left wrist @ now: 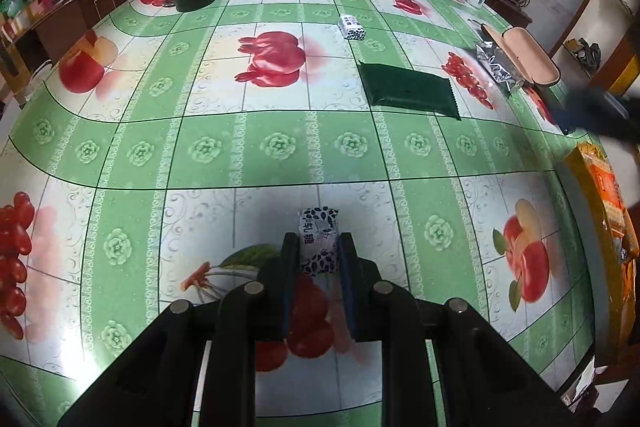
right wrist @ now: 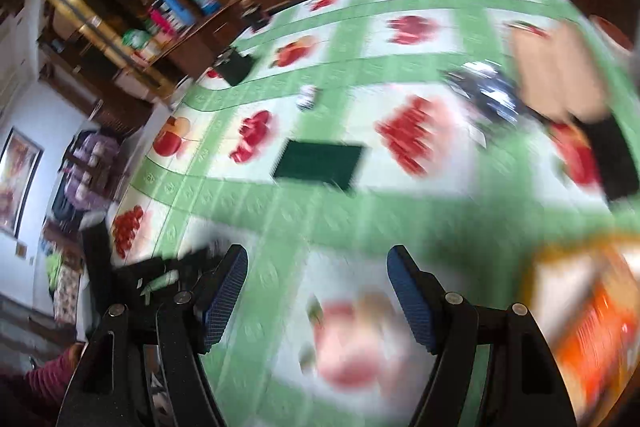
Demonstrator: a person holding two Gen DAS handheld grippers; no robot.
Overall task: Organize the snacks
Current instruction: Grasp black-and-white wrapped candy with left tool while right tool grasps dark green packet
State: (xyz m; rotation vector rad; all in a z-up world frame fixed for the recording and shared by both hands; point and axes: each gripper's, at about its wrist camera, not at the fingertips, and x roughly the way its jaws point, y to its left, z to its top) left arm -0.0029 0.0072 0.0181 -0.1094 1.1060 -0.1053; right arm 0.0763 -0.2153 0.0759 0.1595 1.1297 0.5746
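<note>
Left gripper [left wrist: 319, 247] clamped on a small white candy wrapped in black leaf-print paper [left wrist: 318, 241] above the fruit-patterned green tablecloth [left wrist: 240, 155] — best carried level toward the yellow-rimmed snack tray [left wrist: 580, 187] at right. Right gripper [right wrist: 318, 281] wide apart, empty — worth slowing before the dark green flat packet [right wrist: 318, 163].

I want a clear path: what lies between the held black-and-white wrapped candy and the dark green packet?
Only bare fruit-print tablecloth separates the candy in the left gripper from the green packet, per the left wrist view.
</note>
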